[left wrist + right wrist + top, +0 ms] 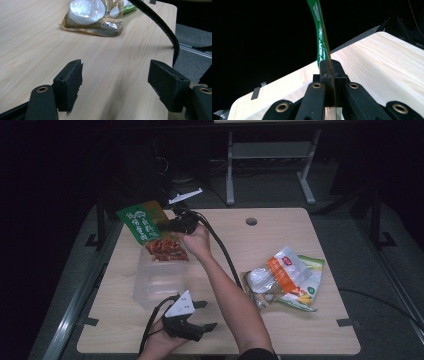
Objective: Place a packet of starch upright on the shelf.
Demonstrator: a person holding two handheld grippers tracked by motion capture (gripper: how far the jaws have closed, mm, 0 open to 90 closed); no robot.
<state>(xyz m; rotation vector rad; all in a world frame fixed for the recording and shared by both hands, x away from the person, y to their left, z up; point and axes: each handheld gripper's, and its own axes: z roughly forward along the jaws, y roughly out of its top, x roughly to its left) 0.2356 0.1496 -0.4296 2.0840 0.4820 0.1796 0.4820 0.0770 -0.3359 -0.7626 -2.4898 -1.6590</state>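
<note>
**Snack pouch pinched over clear bin**

Right claw (329, 75) is clamped tight on the green-topped, clear-bottomed plastic snack pouch w/ red-orange pieces (150, 231), gripping its flat header edge-on. Pouch hangs above the clear plastic box (159, 279) at the left-centre of the light wood table (280, 335). Left claw (115, 83) is spread wide w/ nothing in it, low over the table near the front edge.

Pouch looks light, floppy and slick; film likely crinkles, and contents sag to the bottom. Best hold: the stiff sealed header, not the bulging belly. A heap of other snack bags (285, 279) lies well apart, to the right.
</note>
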